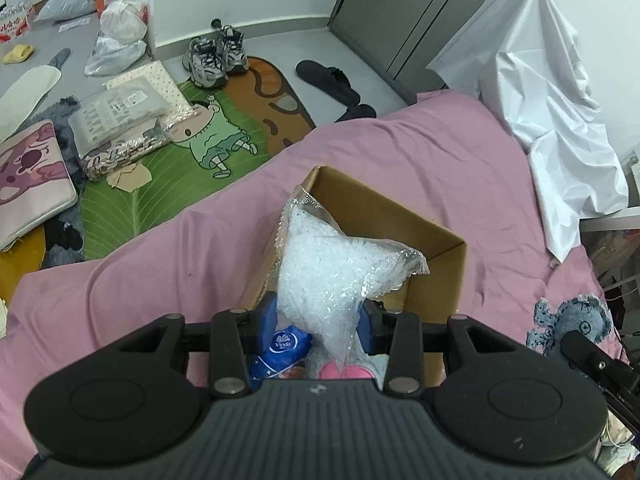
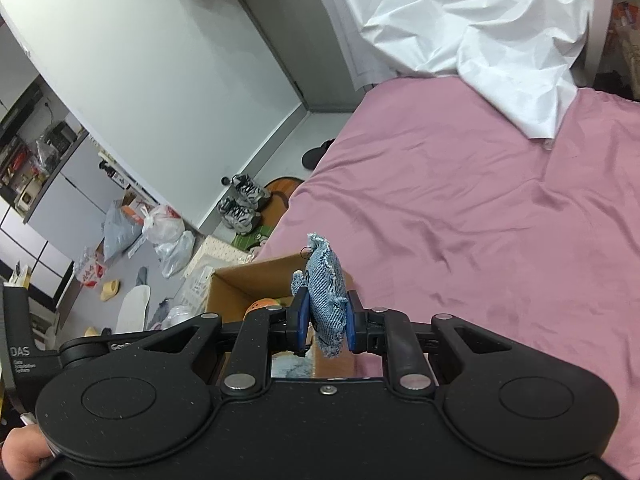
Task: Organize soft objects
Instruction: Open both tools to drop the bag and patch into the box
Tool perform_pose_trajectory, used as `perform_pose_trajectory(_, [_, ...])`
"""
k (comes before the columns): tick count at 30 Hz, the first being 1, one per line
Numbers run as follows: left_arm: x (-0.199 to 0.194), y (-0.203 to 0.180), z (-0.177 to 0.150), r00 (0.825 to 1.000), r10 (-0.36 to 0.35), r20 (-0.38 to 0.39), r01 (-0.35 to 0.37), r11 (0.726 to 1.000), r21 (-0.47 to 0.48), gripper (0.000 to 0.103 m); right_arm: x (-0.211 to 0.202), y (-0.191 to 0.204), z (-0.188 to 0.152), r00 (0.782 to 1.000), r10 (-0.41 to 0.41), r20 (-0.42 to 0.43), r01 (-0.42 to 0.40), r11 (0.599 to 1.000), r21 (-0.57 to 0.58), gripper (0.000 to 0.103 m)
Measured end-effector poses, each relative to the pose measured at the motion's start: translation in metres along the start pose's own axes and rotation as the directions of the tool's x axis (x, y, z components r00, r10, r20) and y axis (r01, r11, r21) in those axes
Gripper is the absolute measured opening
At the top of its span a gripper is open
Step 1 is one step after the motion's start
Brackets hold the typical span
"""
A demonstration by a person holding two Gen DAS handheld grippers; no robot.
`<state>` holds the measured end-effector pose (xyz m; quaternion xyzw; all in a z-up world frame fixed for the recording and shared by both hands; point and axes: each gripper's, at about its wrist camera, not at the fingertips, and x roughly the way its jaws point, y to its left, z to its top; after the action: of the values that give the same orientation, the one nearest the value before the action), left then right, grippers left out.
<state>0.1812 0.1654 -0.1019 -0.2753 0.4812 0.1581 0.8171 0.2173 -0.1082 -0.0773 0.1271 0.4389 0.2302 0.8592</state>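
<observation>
My left gripper (image 1: 320, 320) is shut on a clear bag of white pellets (image 1: 328, 268) and holds it over the open cardboard box (image 1: 436, 248) on the pink bed. A blue Vinda tissue pack (image 1: 284, 346) and a pink item (image 1: 346, 372) lie inside the box. My right gripper (image 2: 326, 316) is shut on a blue denim soft toy (image 2: 326, 288), held above the box's right side (image 2: 256, 276). The toy also shows in the left wrist view (image 1: 572, 320) at the right of the box. An orange item (image 2: 262, 305) lies in the box.
The pink bedsheet (image 2: 480, 208) spreads to the right. A white sheet (image 1: 548, 100) hangs at the bed's far end. Beside the bed the floor holds a green cartoon mat (image 1: 192, 148), sneakers (image 1: 216, 56), black slippers (image 1: 328, 78), plastic bags (image 1: 120, 36) and packaged items (image 1: 116, 120).
</observation>
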Motion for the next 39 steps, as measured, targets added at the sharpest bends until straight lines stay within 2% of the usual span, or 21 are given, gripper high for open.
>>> perform_pose_trajectory(9, [0.017,-0.006,0.005,0.999,0.001,-0.055,0.0,1.0,0.014,0.044,0.016,0.013,0.0,0.999,0.036,-0.032,-0.036,0.999,-0.017,0.018])
perform_pose_trajectory(13, [0.012,-0.011,0.007,0.999,0.005,-0.038,-0.003,0.999,0.039,0.05,0.024,0.019,-0.001,0.997,0.06,-0.049,-0.061,0.998,-0.017,0.018])
perform_pose_trajectory(19, [0.002,-0.013,0.01,1.0,0.013,-0.017,-0.012,0.999,0.045,0.051,0.034,0.032,-0.002,0.99,0.117,-0.076,-0.119,0.992,-0.027,0.02])
perform_pose_trajectory(20, [0.001,-0.012,0.01,1.0,0.018,-0.015,-0.017,0.999,0.044,0.051,0.035,0.035,-0.002,0.988,0.129,-0.084,-0.132,0.991,-0.031,0.026])
perform_pose_trajectory(21, [0.0,-0.012,0.011,1.0,0.022,-0.014,-0.021,0.999,0.044,0.051,0.036,0.038,-0.003,0.987,0.134,-0.089,-0.137,0.99,-0.03,0.027])
perform_pose_trajectory(23, [-0.003,-0.011,0.011,0.999,0.033,-0.013,-0.033,0.998,0.044,0.055,0.036,0.039,-0.003,0.984,0.149,-0.093,-0.152,0.988,-0.027,0.051])
perform_pose_trajectory(24, [-0.005,-0.011,0.011,0.999,0.041,-0.011,-0.041,0.998,0.046,0.057,0.033,0.039,-0.002,0.986,0.144,-0.086,-0.147,0.989,-0.028,0.055])
perform_pose_trajectory(26, [-0.009,-0.013,0.011,0.999,0.053,0.0,-0.053,0.997,0.05,0.066,0.027,0.037,-0.001,0.988,0.14,-0.068,-0.142,0.989,-0.025,0.057])
perform_pose_trajectory(30, [-0.018,-0.018,0.009,0.998,0.059,0.018,-0.06,0.996,0.062,0.077,0.015,0.03,0.001,0.991,0.126,-0.046,-0.127,0.992,-0.004,0.064])
perform_pose_trajectory(32, [-0.022,-0.021,0.008,0.998,0.06,0.025,-0.062,0.996,0.067,0.082,0.009,0.027,0.001,0.994,0.104,-0.036,-0.105,0.994,-0.007,0.076])
perform_pose_trajectory(35, [-0.028,-0.027,0.005,0.996,0.086,0.028,-0.088,0.992,0.092,0.09,-0.002,0.024,0.001,0.997,0.08,-0.021,-0.08,0.997,-0.001,0.085])
perform_pose_trajectory(36, [-0.03,-0.029,0.003,0.994,0.105,0.029,-0.107,0.989,0.099,0.09,-0.005,0.023,0.001,0.997,0.073,-0.02,-0.073,0.997,0.0,0.086])
perform_pose_trajectory(39, [-0.037,-0.032,-0.002,0.995,0.096,0.032,-0.099,0.989,0.108,0.091,-0.012,0.02,0.0,0.999,0.047,-0.026,-0.048,0.999,-0.008,0.092])
